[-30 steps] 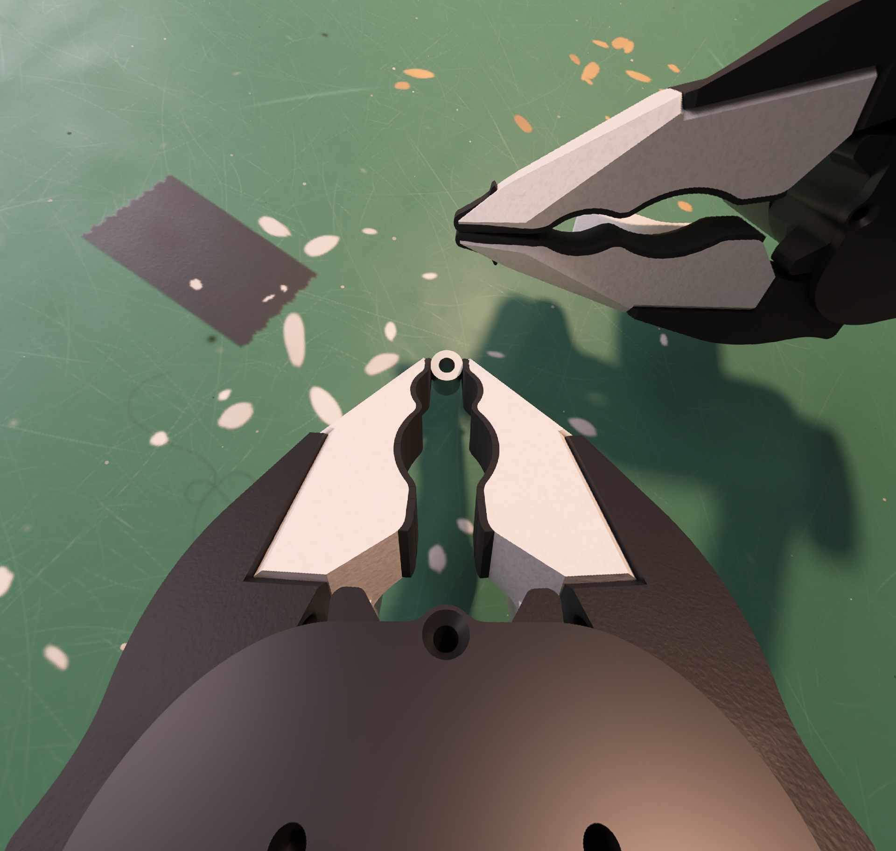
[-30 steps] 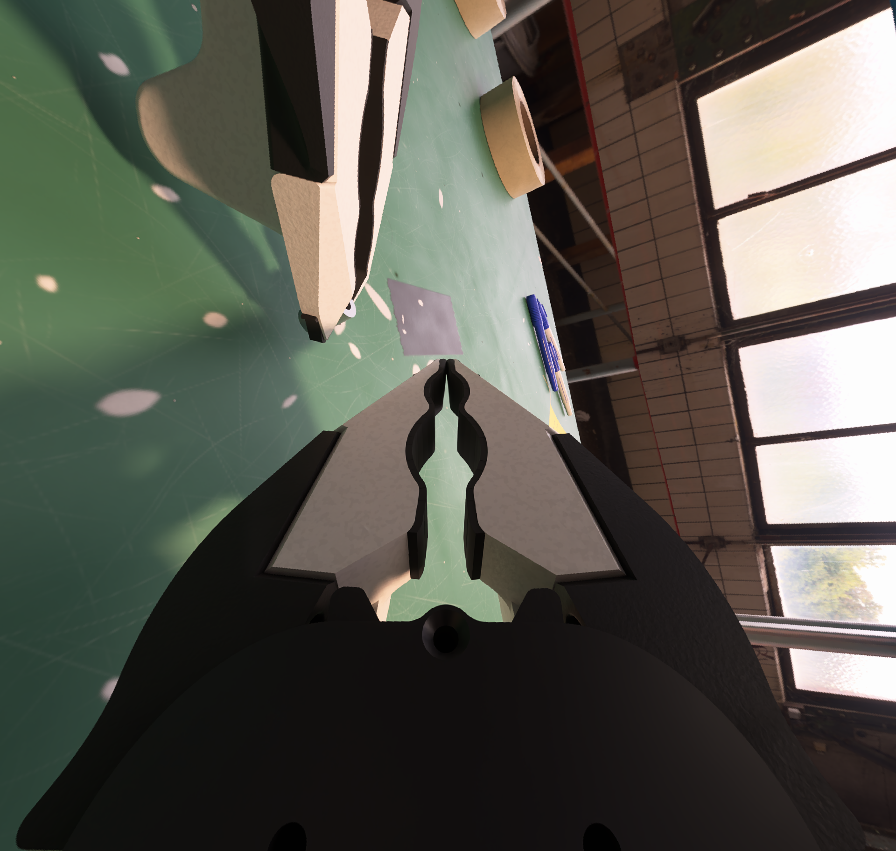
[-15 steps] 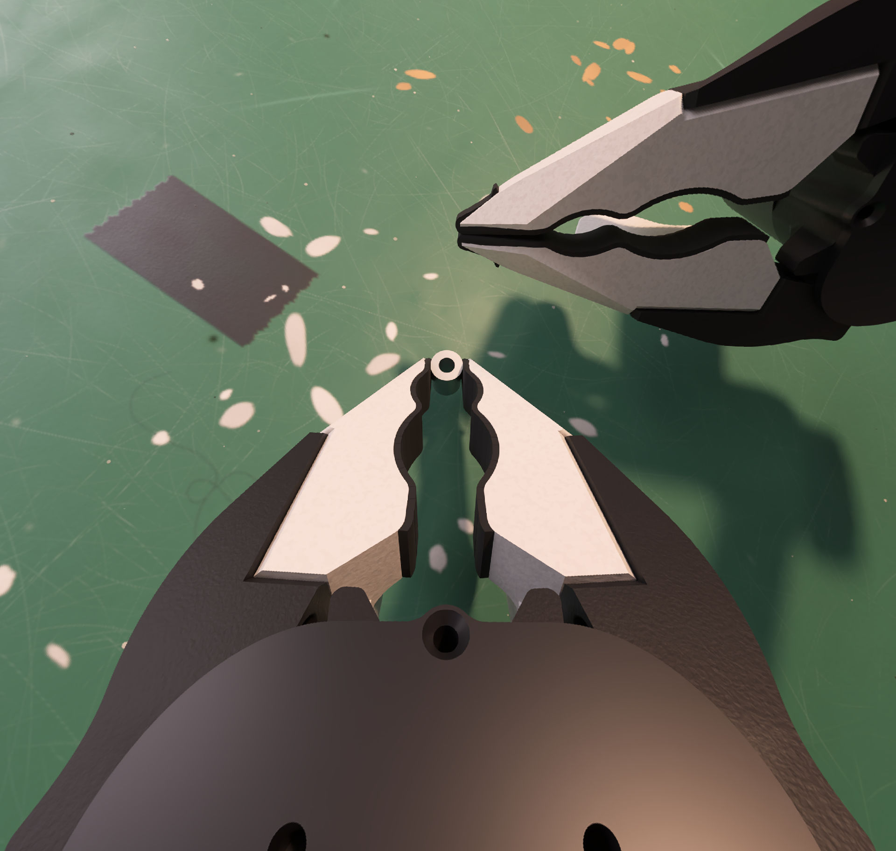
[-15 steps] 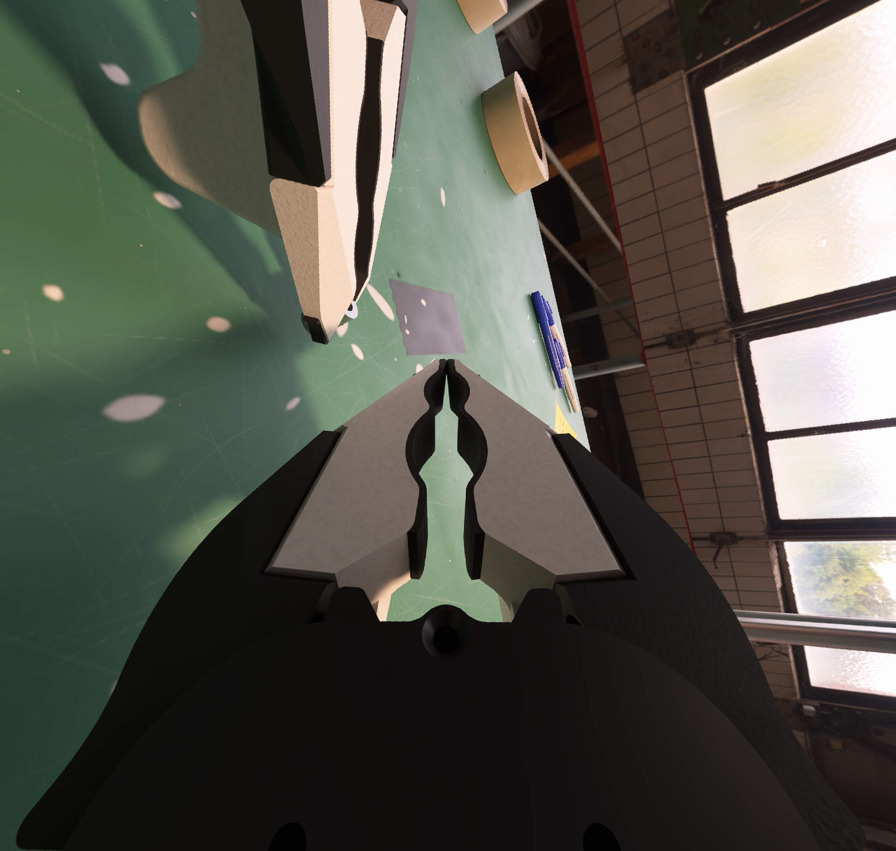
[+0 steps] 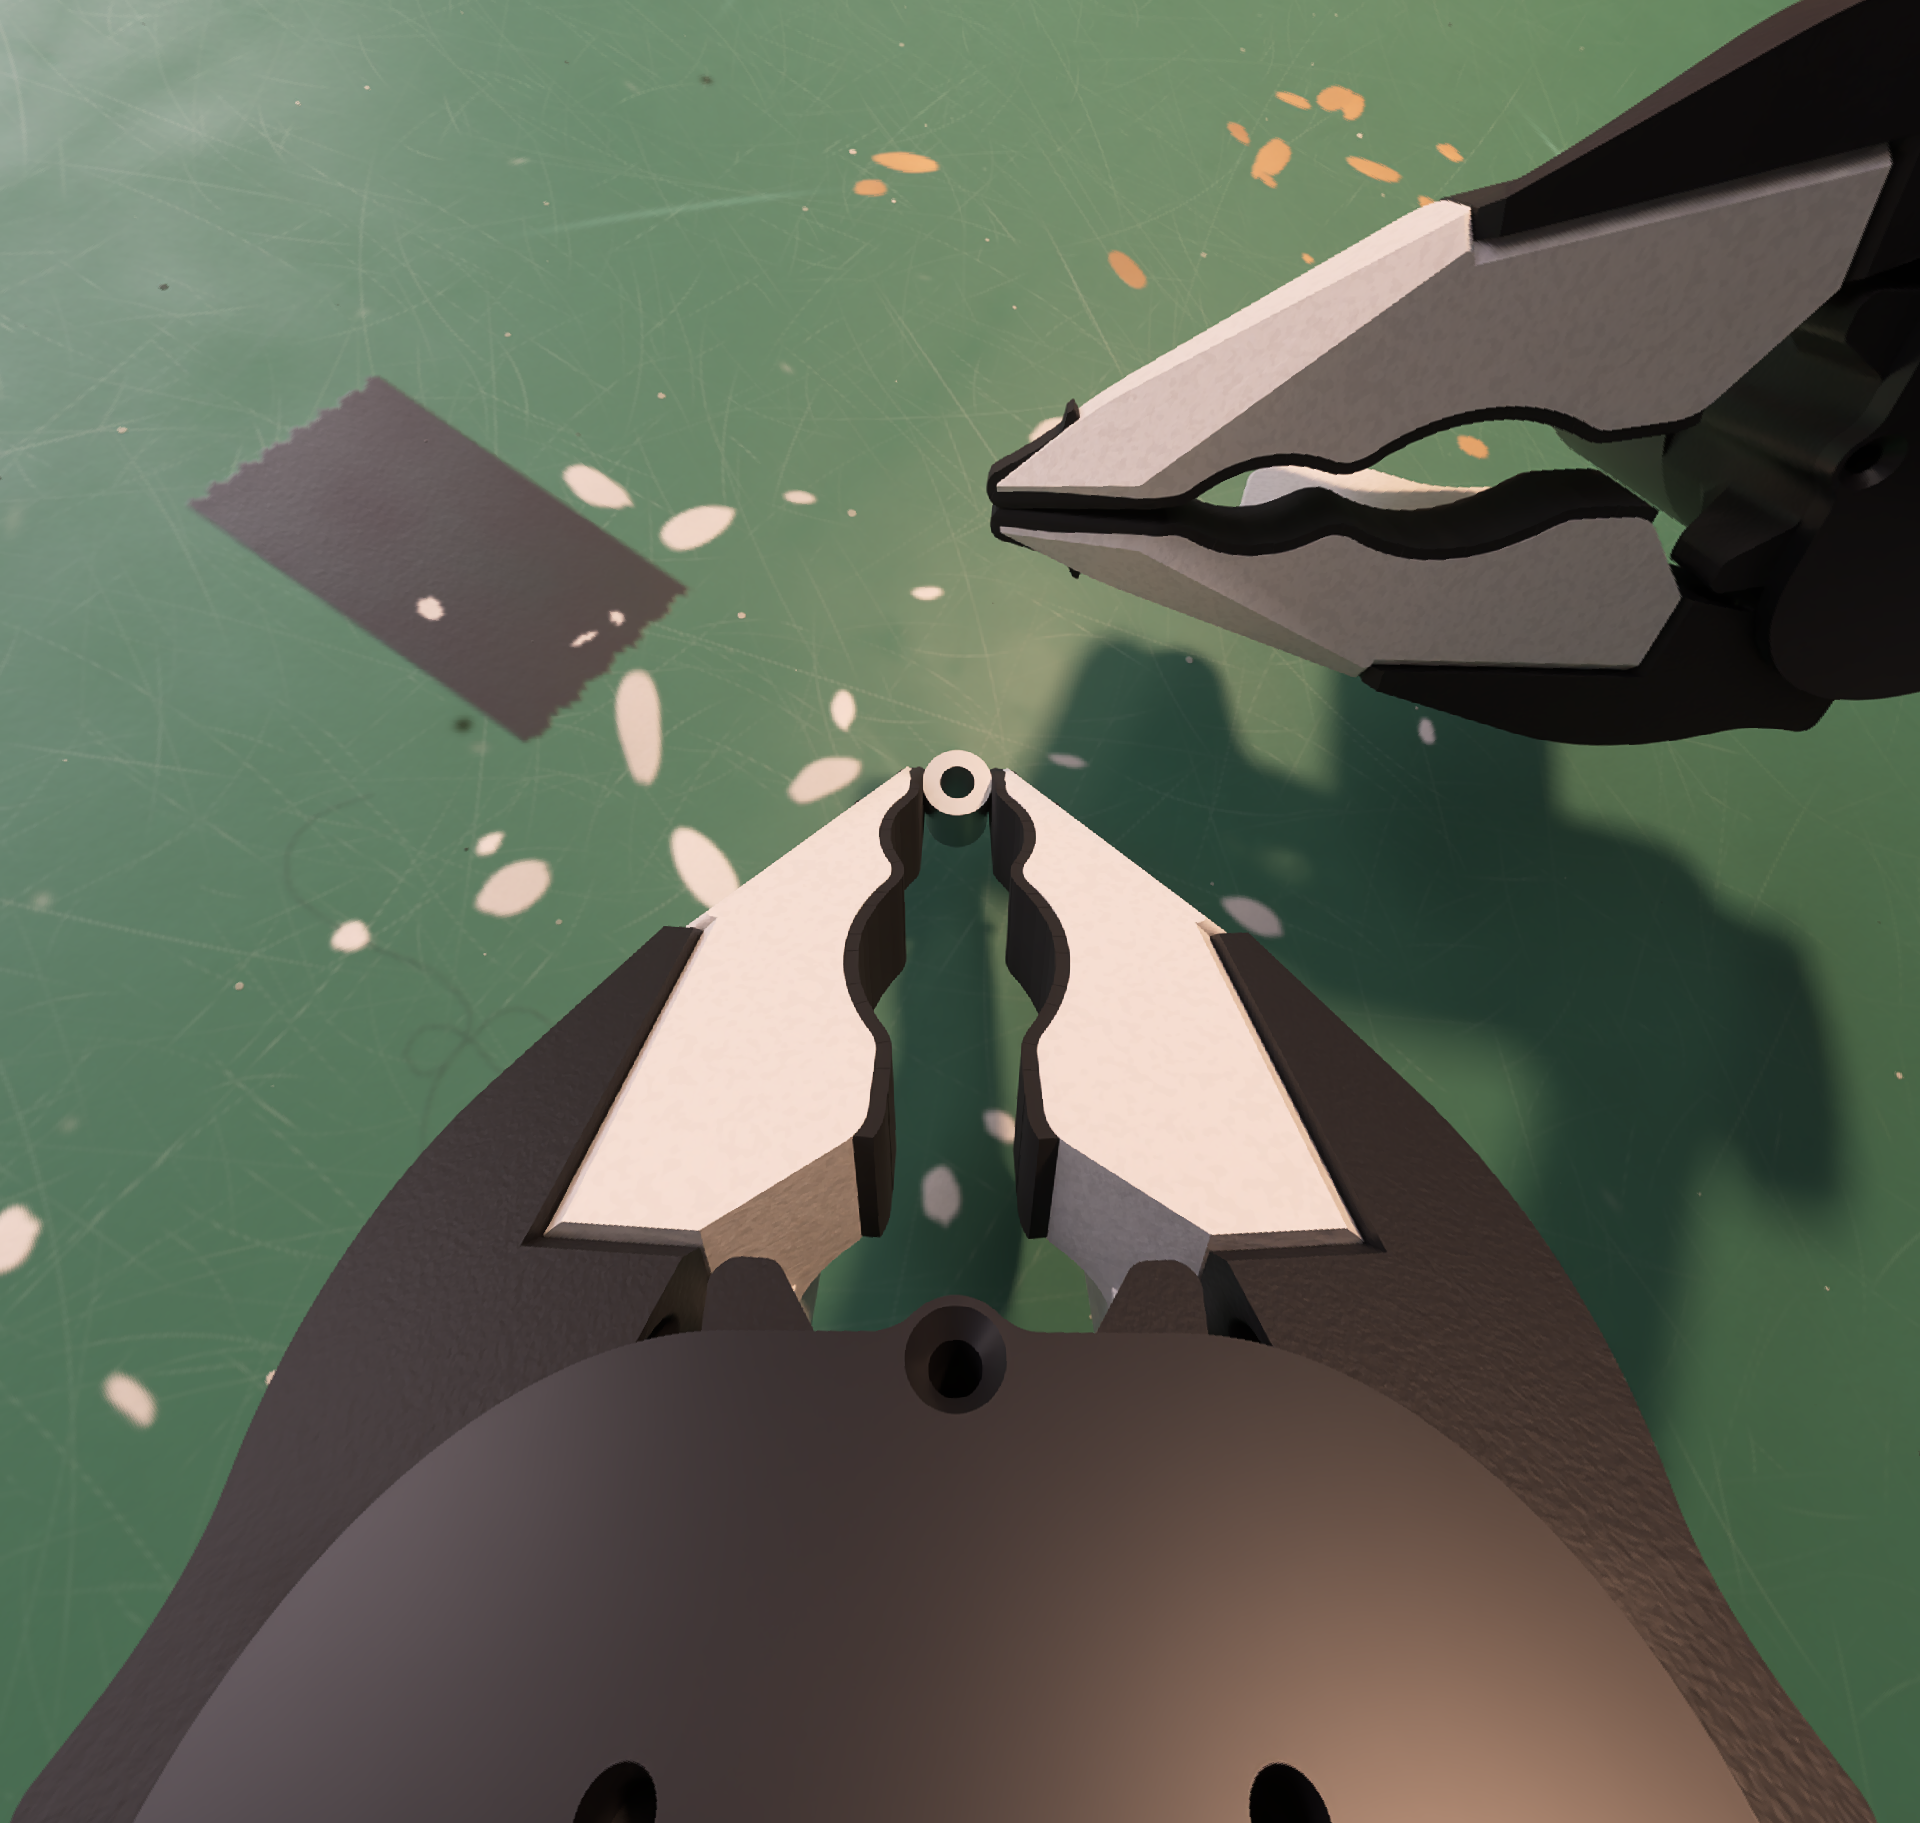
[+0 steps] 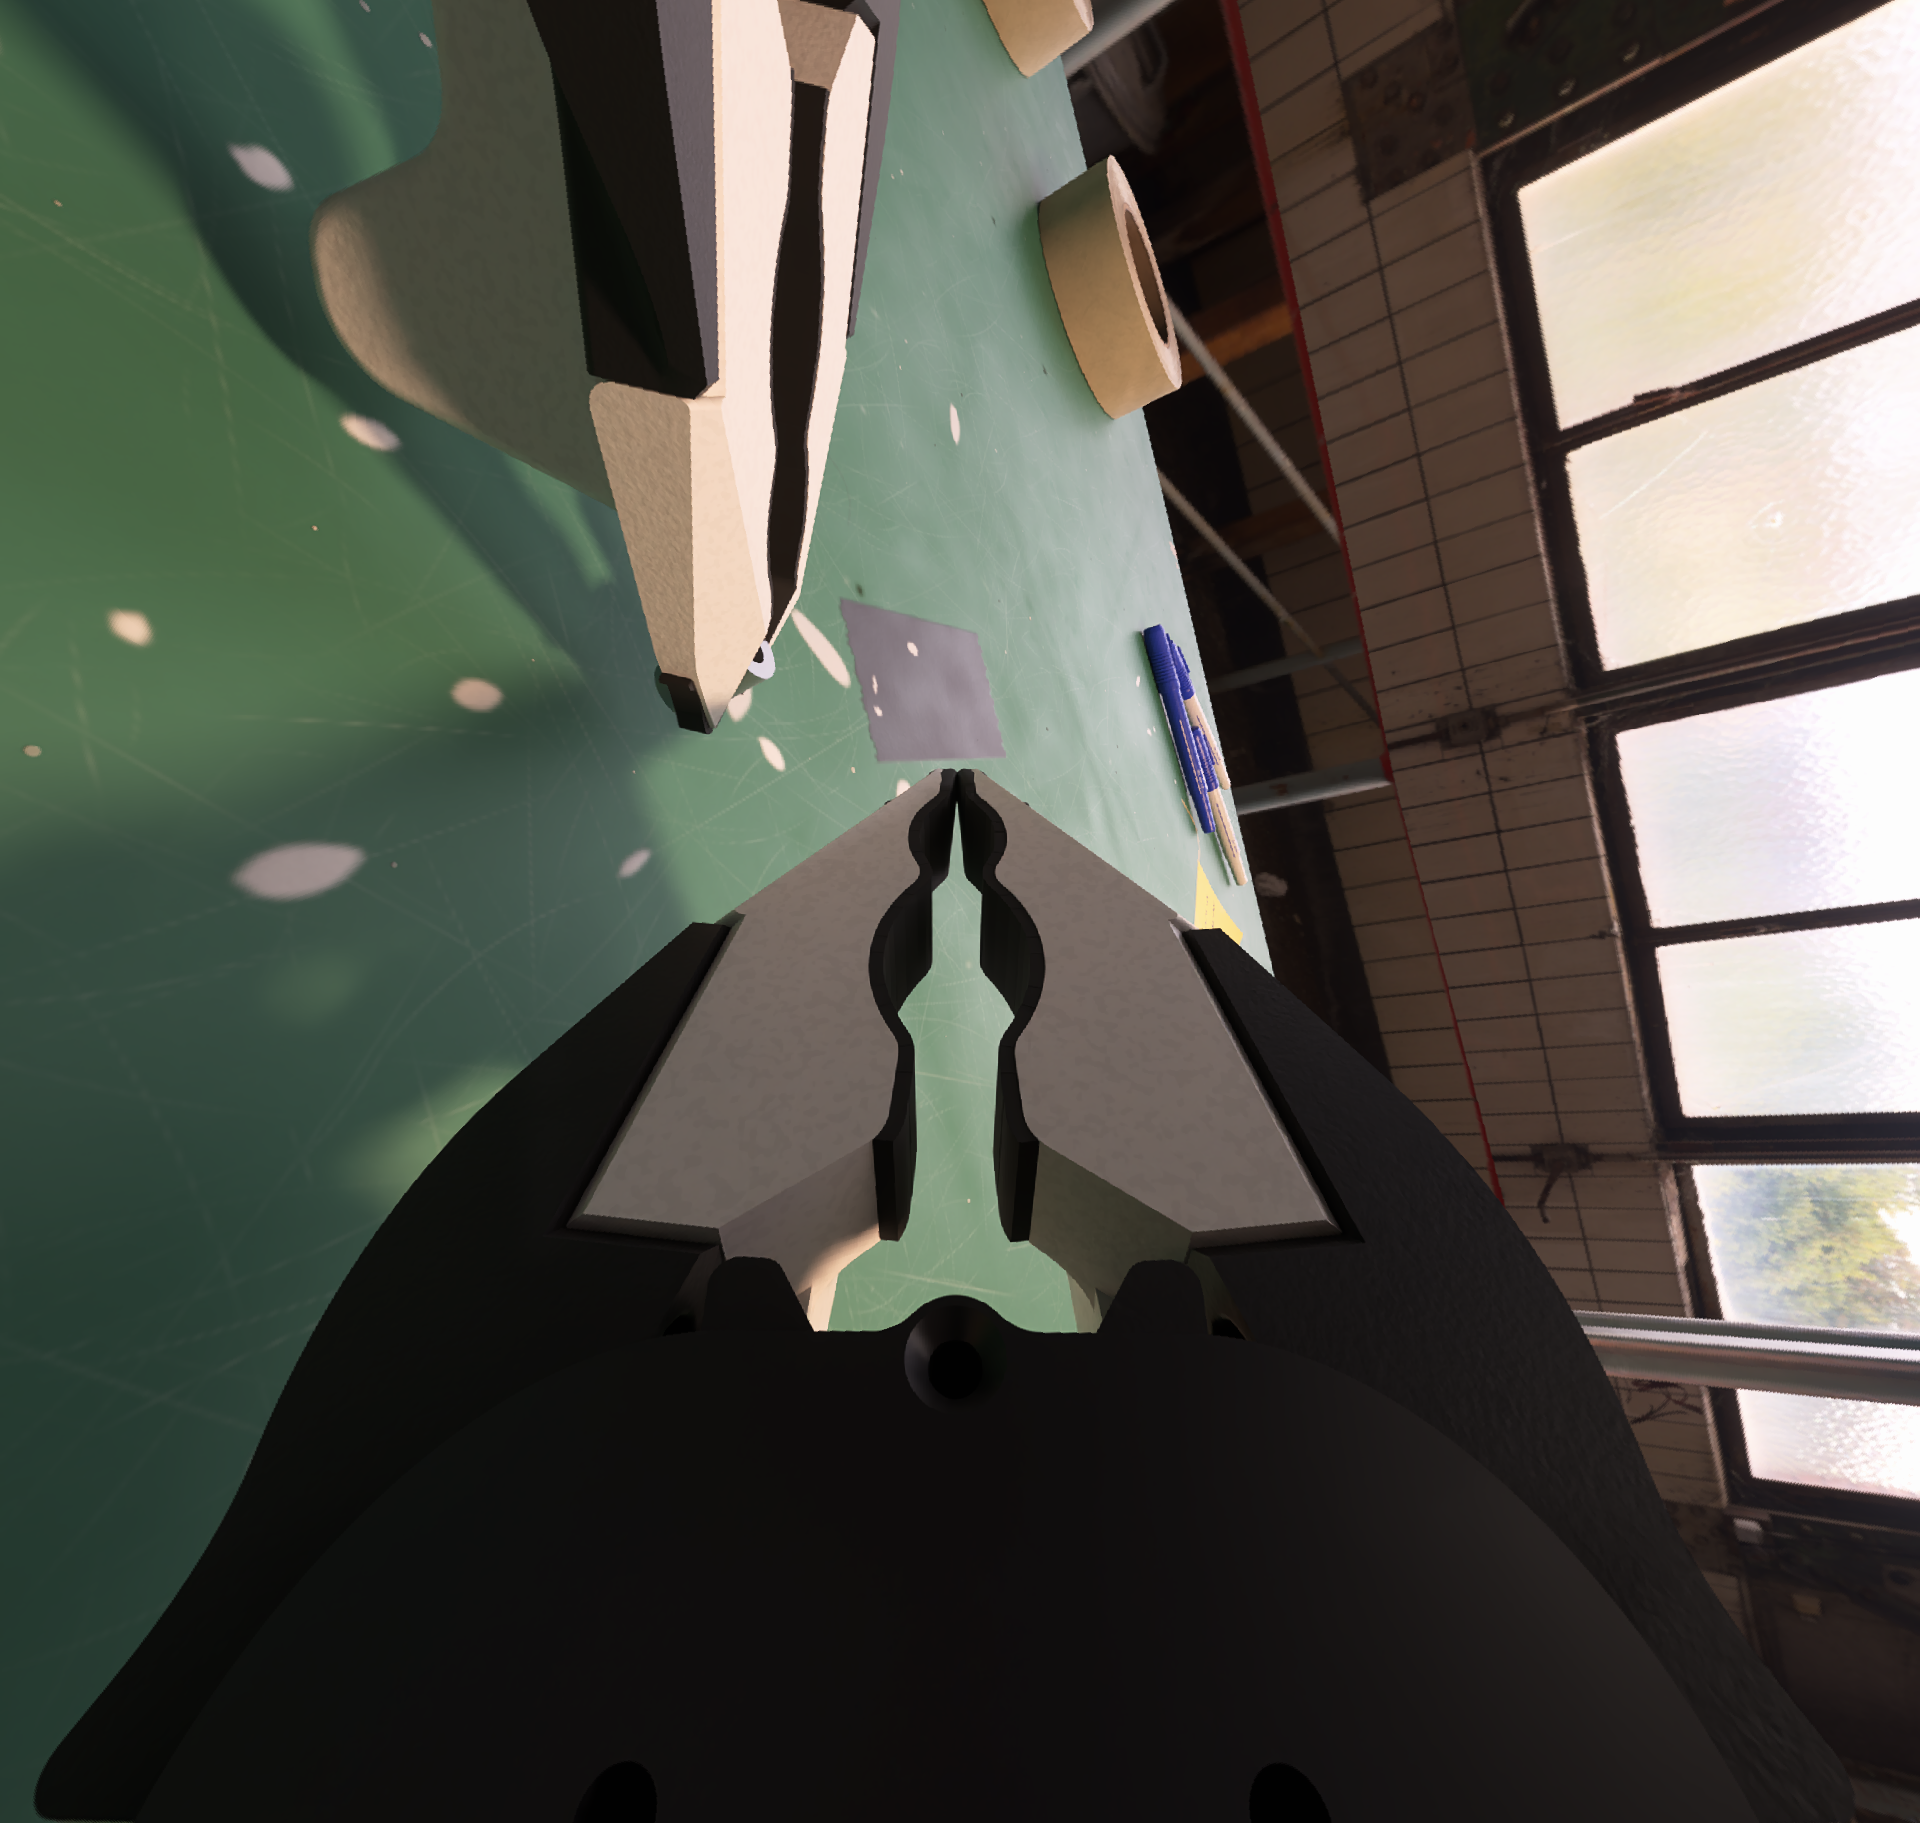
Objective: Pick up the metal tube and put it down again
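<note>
The metal tube (image 5: 957,811) is a small silver tube seen end-on, pinched between my left gripper's (image 5: 956,797) fingertips. The left gripper is shut on it, over the green mat (image 5: 623,215). My right gripper (image 5: 1000,508) comes in from the right, shut and empty, its tips up and to the right of the tube and apart from it. In the right wrist view my right gripper (image 6: 956,781) is shut with nothing between the tips. The left gripper (image 6: 717,698) shows there at upper left, with the tube's end (image 6: 764,661) at its tip.
A dark grey rectangular patch (image 5: 436,552) lies on the mat to the left, with white and orange flecks around it. In the right wrist view two tape rolls (image 6: 1107,287) and blue markers (image 6: 1184,724) lie near the mat's far edge, before a tiled wall with windows.
The left gripper and the tube have stayed still. The right gripper has drifted very slightly, so its view has shifted a little.
</note>
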You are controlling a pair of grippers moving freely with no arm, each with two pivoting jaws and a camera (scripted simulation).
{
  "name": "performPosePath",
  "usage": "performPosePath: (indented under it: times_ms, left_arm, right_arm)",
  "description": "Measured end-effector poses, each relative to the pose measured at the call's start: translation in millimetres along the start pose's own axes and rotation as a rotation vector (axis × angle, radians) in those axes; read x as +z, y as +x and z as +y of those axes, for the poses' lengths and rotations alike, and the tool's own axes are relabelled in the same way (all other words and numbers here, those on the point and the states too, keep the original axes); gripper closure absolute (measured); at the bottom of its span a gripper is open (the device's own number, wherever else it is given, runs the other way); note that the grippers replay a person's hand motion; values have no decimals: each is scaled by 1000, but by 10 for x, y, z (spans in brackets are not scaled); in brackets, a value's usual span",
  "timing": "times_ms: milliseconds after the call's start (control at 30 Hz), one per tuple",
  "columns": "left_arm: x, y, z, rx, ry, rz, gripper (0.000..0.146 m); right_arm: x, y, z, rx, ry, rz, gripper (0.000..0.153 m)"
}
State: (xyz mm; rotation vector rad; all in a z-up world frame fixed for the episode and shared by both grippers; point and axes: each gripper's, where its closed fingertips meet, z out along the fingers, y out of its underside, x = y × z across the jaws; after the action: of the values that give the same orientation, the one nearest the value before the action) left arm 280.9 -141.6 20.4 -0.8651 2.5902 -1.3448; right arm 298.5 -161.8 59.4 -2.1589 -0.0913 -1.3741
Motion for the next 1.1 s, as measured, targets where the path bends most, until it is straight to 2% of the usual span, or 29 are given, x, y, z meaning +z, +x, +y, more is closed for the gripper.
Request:
performPosePath:
  times_ms: [533,1100]
  left_arm:
    - [-3,3,-6,9,4,-3,134]
    - [-4,-3,-2,5,2,-3,134]
  right_arm:
    - [-3,-31,-9,23,4,-26,153]
    - [-23,57,26,40,-17,25,153]
